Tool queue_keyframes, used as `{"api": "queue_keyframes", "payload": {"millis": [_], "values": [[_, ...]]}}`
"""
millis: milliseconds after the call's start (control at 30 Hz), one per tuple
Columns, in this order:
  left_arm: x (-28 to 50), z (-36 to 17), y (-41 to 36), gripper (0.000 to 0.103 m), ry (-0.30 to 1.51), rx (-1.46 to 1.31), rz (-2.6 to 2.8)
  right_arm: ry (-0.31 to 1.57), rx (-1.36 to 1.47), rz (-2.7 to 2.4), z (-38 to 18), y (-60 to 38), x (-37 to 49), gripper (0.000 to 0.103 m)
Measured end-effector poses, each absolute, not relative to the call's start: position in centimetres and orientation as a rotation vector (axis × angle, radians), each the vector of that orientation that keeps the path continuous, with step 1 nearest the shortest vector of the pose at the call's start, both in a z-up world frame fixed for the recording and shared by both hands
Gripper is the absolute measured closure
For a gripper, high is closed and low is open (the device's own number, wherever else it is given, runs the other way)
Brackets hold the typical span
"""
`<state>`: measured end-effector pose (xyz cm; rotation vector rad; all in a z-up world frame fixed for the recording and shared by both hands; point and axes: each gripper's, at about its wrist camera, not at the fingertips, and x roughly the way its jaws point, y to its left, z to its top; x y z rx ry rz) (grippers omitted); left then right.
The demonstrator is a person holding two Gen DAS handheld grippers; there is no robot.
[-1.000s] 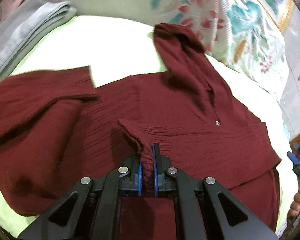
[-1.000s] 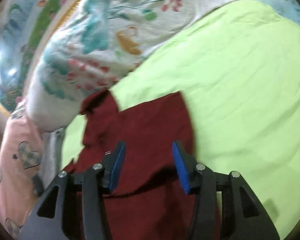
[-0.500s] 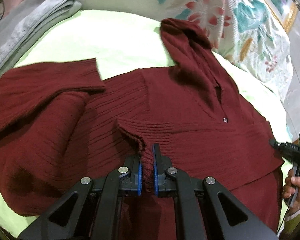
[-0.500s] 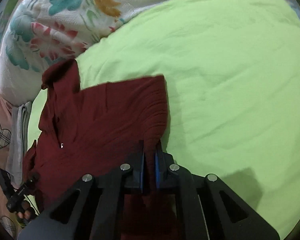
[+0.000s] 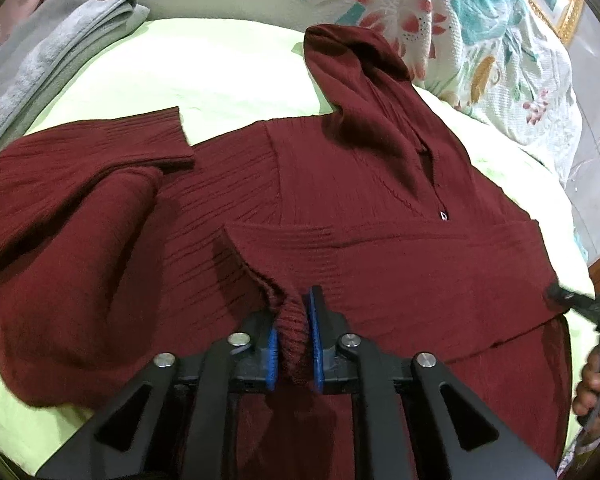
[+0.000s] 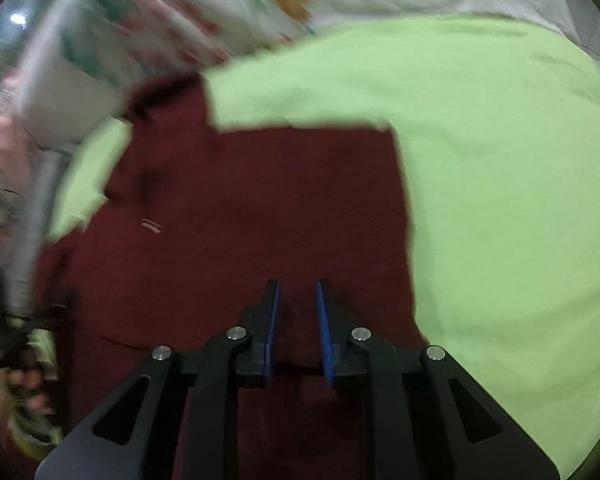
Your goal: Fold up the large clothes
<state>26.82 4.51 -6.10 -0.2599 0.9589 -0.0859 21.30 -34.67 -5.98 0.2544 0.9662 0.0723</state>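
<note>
Sweater [image 5: 380,208] lies spread on the bed [image 5: 220,64], and we pinch its cuff [image 5: 292,320] in our left gripper [image 5: 294,334], fingers just easing, sleeve folded across the chest, while our right gripper [image 6: 298,328], just reopened slightly, hovers empty over the body.
</note>
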Motion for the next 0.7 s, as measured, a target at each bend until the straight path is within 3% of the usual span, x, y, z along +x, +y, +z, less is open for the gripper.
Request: {"api": "queue_keyframes", "payload": {"millis": [33, 133, 200, 267, 367, 467, 700], "values": [[26.3, -5.9, 4.8, 0.083, 0.955, -0.259, -0.084, 0.97, 0.271, 0.037, -6.6, -35.6, 21.1, 0.088], [24.0, -5.3, 6.5, 0.082, 0.937, -0.244, -0.057, 0.927, 0.399, 0.065, -6.1, -37.4, 19.4, 0.083], [22.9, -4.6, 7.9, 0.08, 0.923, -0.248, -0.033, 0.886, 0.388, 0.095, -4.8, -36.7, 18.1, 0.073], [22.2, -3.6, 9.2, 0.073, 0.895, -0.245, -0.01, 0.856, 0.397, 0.155, -4.0, -35.7, 16.5, 0.052], [22.4, -2.3, 10.7, 0.045, 0.852, -0.193, 0.052, 0.848, 0.41, 0.243, -3.6, -33.3, 14.5, 0.05], [24.0, -1.8, 12.0, 0.027, 0.846, -0.142, 0.136, 0.875, 0.431, 0.309, -4.1, -30.5, 13.9, 0.05], [29.9, -2.8, 13.2, 0.026, 0.914, -0.049, 0.162, 0.939, 0.46, 0.358, -5.8, -27.4, 13.3, 0.05]]}}
